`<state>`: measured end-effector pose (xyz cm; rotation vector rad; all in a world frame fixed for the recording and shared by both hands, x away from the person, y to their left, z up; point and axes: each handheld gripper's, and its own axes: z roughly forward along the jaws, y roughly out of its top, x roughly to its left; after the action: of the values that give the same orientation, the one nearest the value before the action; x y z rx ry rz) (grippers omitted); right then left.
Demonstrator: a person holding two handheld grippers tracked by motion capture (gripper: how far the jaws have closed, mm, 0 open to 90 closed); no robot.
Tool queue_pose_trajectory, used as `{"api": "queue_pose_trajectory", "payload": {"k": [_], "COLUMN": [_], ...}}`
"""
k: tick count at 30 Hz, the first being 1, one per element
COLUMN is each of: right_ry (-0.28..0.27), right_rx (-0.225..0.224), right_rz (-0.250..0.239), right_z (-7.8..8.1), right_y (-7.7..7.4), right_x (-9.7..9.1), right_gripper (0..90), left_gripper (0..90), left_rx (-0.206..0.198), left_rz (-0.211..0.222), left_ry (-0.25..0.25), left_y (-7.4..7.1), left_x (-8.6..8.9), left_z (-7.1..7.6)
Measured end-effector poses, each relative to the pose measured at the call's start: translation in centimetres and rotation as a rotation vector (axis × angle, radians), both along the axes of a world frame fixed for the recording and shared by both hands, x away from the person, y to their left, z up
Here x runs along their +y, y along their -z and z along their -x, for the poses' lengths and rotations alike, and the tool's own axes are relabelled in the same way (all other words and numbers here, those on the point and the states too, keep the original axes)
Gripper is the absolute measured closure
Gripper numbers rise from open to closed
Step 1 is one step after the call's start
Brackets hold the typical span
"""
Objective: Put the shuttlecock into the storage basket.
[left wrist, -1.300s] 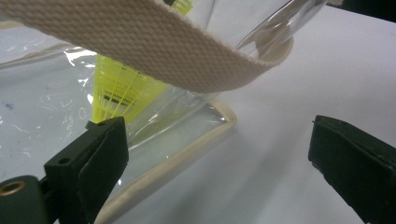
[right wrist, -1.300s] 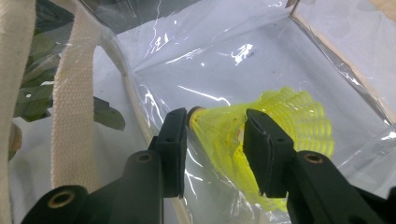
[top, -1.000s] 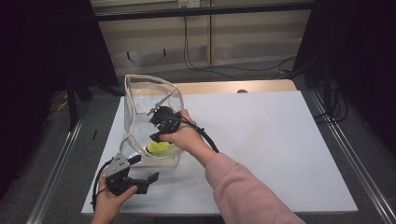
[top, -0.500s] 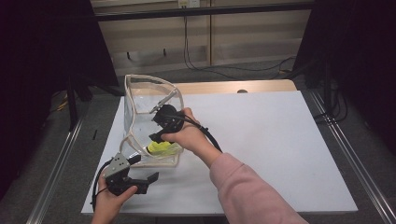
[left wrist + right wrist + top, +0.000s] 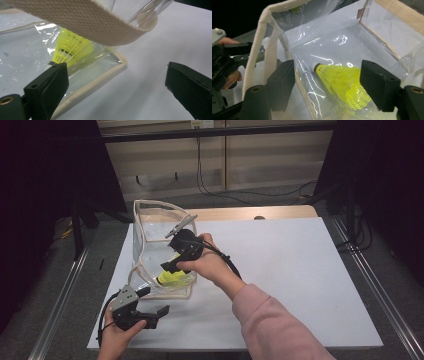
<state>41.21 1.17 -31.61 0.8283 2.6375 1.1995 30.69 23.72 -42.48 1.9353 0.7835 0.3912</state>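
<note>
The right tool [image 5: 329, 82] had just been opening over the shuttlecock [image 5: 342, 82], nothing gripped; a straight lift out of the bag [image 5: 150, 220] was advised; the left tool [image 5: 150, 312] was held open.

White-covered table [image 5: 300, 270] carries a clear bag [image 5: 150, 245] holding a yellow shuttlecock [image 5: 175, 277]
</note>
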Motion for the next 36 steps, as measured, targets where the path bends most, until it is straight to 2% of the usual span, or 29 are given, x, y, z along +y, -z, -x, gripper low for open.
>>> {"api": "queue_pose_trajectory", "payload": {"k": [6, 7, 9, 22, 30, 33, 35, 36], "right_ry": [-0.005, -0.004, -0.008, -0.008, 0.0, 0.0, -0.001, 0.003], "right_rx": [-0.01, -0.009, -0.01, -0.032, -0.037, -0.043, -0.047, -0.044], "right_rz": [-0.036, -0.038, -0.042, -0.087, -0.113, -0.121, -0.125, -0.129], "right_z": [0.3, 0.4, 0.6, 1.8, 2.2, 2.4, 2.4, 2.4], "right_y": [-0.6, -0.7, -0.9, -2.2, -2.2, -2.1, -1.9, -1.9], "right_x": [-1.0, -1.2, -1.7, -5.3, -7.2, -7.9, -8.4, -8.7], "right_gripper": [24.6, 24.0, 23.6, 20.4, 18.4, 18.2, 17.6, 17.7], "left_gripper": [5.0, 5.0, 5.0, 5.0, 5.0, 5.0, 5.0, 5.0], "left_rx": [-0.006, 0.004, 0.0, 0.005, 0.001, 0.007, 0.001, 0.004], "left_rz": [0.0, 0.005, -0.005, 0.007, 0.002, 0.015, 0.003, 0.012], "left_ry": [-0.005, -0.011, -0.005, -0.003, -0.004, -0.007, -0.004, -0.008], "left_y": [0.0, 0.0, -0.1, 0.0, 0.0, 0.0, 0.0, 0.0], "left_x": [0.2, 0.1, 0.3, 0.1, 0.1, 0.0, 0.1, 0.0], "left_z": [0.1, 0.2, 0.1, 0.1, 0.1, 0.1, 0.1, 0.1]}}
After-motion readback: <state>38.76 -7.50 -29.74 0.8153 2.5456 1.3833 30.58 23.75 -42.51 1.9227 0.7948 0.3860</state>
